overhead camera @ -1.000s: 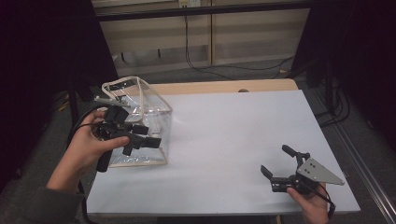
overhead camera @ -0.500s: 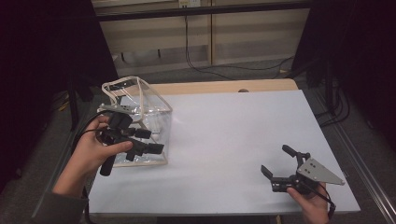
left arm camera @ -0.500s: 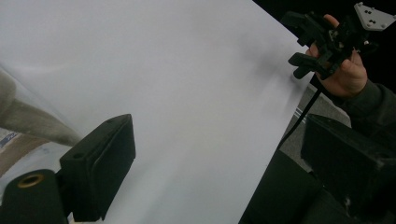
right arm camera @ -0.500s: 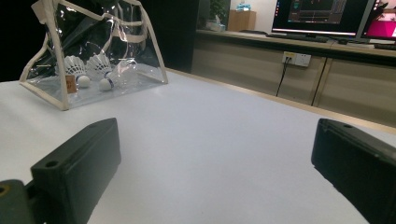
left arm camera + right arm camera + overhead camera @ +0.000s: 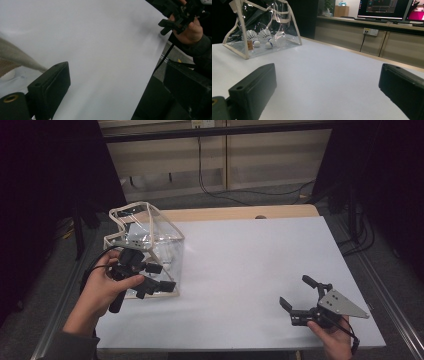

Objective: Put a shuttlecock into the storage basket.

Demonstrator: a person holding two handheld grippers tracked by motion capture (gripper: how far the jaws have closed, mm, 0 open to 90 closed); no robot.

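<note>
At the left edge of the white worktop (image 5: 250,270) stands the clear plastic pouch with cream fabric trim (image 5: 150,240), and that is where our left gripper (image 5: 152,282) hovers, just in front of the pouch's near face. Its fingers are spread apart and clamp nothing; in the left gripper view bare white surface lies between them, with a strip of the cream trim at the far left. We judge that this gripper sits low and close so it can take the pouch's edge or steady it.

Inside the pouch, seen from the right gripper view, three white feathered shuttlecocks (image 5: 264,38) lie on its bottom with their cork tips pointing our way. The pouch stands upright on its flat base with its top gaping open, which leaves the contents reachable from above.

Our right gripper (image 5: 302,297) waits well apart, near the front right corner of the worktop, held low with its fingers wide apart and empty, aimed across the surface toward the pouch. Kept back there, it leaves the left hand (image 5: 102,292) room to work and stays ready to come in as the second hold.
</note>
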